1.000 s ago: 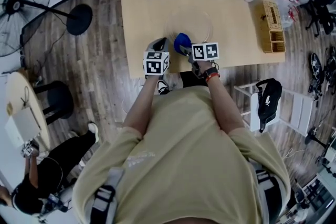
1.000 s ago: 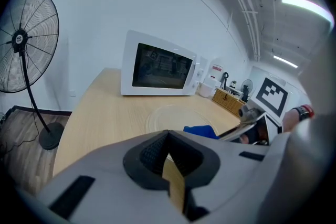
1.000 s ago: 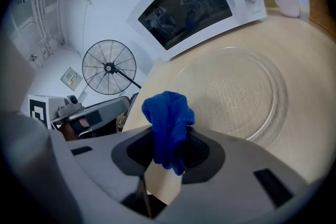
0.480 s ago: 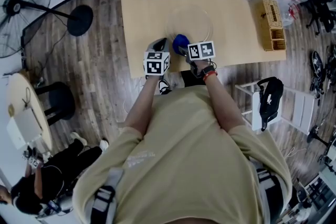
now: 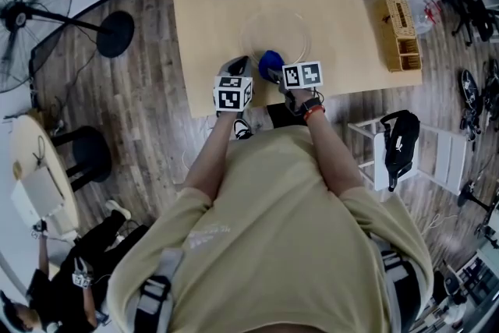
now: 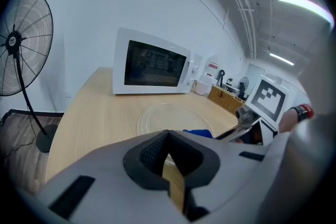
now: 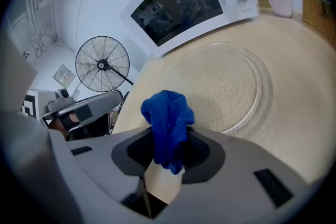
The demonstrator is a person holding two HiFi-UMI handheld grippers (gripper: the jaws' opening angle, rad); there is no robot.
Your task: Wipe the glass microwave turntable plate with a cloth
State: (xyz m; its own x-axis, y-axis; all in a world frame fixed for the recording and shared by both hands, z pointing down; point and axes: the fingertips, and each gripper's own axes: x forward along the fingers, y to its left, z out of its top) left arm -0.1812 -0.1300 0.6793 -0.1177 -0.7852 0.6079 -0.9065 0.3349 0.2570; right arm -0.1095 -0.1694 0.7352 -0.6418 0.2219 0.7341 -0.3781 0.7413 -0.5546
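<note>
At tabletop (image 5: pixel 343 43) near edge, your right gripper (image 7: pixel 166 150) has its fingers clamped on the blue cloth (image 7: pixel 168 122), 6 o'clock of the glass plate (image 5: pixel 274 33); your left gripper (image 6: pixel 168 159), fingers closed empty, at 7 o'clock.

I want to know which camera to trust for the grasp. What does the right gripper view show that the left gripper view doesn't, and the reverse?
Only the right gripper view shows the right gripper with its jaws shut on the blue cloth. Only the left gripper view shows the left gripper with its jaws together and nothing between them, plus the right gripper's marker cube. Both show the glass turntable plate lying on the wooden table, the white microwave and the standing fan.
</note>
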